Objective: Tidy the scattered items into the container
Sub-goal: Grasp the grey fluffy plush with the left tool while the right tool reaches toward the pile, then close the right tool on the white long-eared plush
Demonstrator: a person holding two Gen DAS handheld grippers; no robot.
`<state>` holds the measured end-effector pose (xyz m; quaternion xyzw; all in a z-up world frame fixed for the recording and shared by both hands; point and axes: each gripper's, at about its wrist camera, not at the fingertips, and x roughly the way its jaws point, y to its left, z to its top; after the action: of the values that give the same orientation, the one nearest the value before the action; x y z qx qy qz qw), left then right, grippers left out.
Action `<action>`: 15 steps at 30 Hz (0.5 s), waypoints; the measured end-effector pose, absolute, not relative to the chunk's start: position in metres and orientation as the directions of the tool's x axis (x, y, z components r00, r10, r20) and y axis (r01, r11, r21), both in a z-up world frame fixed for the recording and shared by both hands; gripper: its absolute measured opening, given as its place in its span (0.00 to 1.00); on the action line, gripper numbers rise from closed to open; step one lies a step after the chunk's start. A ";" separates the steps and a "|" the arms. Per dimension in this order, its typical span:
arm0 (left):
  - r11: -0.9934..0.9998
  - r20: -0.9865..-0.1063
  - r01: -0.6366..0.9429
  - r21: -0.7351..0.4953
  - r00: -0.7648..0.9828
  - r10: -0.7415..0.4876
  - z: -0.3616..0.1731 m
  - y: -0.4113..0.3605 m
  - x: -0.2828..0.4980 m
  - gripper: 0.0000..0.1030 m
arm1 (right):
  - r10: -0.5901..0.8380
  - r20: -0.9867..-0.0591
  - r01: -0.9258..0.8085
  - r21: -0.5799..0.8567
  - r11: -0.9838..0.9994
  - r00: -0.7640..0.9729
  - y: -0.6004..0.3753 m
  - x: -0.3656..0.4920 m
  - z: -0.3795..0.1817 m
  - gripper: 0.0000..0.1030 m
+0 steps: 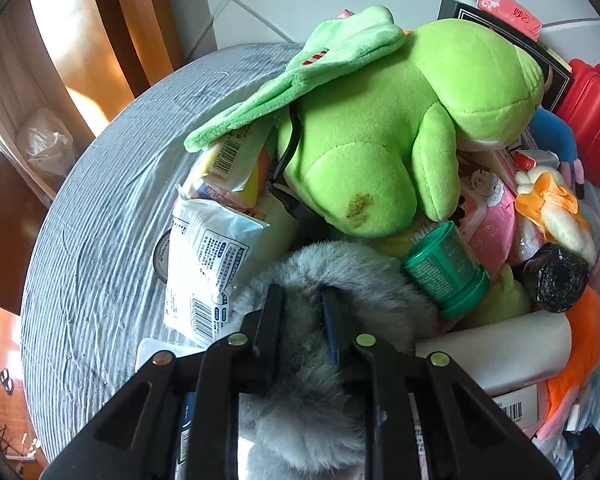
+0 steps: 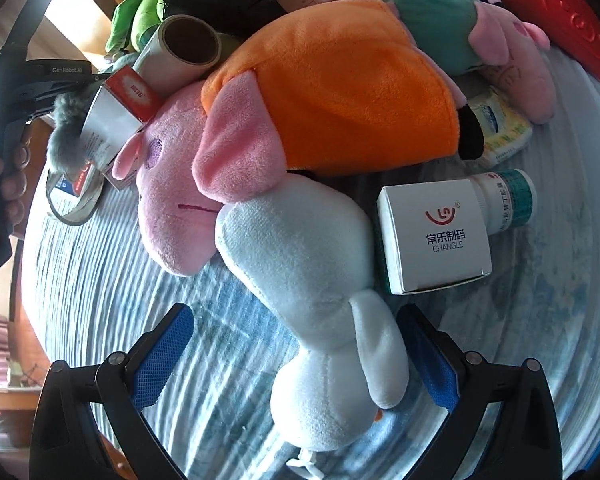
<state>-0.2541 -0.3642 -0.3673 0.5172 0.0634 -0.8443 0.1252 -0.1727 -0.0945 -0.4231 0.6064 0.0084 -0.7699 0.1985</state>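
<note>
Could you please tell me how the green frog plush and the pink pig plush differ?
The green frog plush is bare and lies atop the pile; the pink pig plush wears an orange top and rests on the striped cloth. The frog carries a brownish stain; the pig shows none. Both are soft toys.

Frog plush (image 1: pixel 400 120) piled atop snack packets (image 1: pixel 228 164), at heap centre. Fur item (image 1: pixel 320 280) lodged in front of it, clamped by left gripper (image 1: pixel 302 312). Canister (image 1: pixel 444 268) laid right of fur. Rabbit plush (image 2: pixel 320 292) stretched between right gripper (image 2: pixel 296 356) fingers; medicine box (image 2: pixel 434 236) set right of it, pig plush (image 2: pixel 300 120) behind.
</note>
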 end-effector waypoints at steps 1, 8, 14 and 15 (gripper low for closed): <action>-0.961 -0.892 0.276 0.030 -0.427 -0.150 -0.369 -0.364 -0.255 0.32 | -0.297 -0.937 0.314 0.230 -0.921 -0.185 -0.094 -0.172 -0.424 1.00; -0.966 -0.934 0.260 0.004 -0.345 -0.097 -0.402 -0.367 -0.252 0.64 | -0.305 -0.934 0.307 0.240 -0.921 -0.184 -0.088 -0.171 -0.423 1.00; -0.972 -0.925 0.234 0.021 -0.365 -0.108 -0.399 -0.360 -0.249 0.45 | -0.304 -0.936 0.302 0.242 -0.922 -0.177 -0.082 -0.170 -0.425 1.00; -0.973 -0.921 0.232 0.020 -0.373 -0.108 -0.396 -0.359 -0.249 0.43 | -0.301 -0.937 0.303 0.239 -0.923 -0.176 -0.081 -0.169 -0.426 1.00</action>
<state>-0.2485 -0.3590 -0.3958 0.5503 0.0564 -0.8267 0.1028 -0.1691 -0.0813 -0.4259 0.6111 0.0010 -0.7667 0.1968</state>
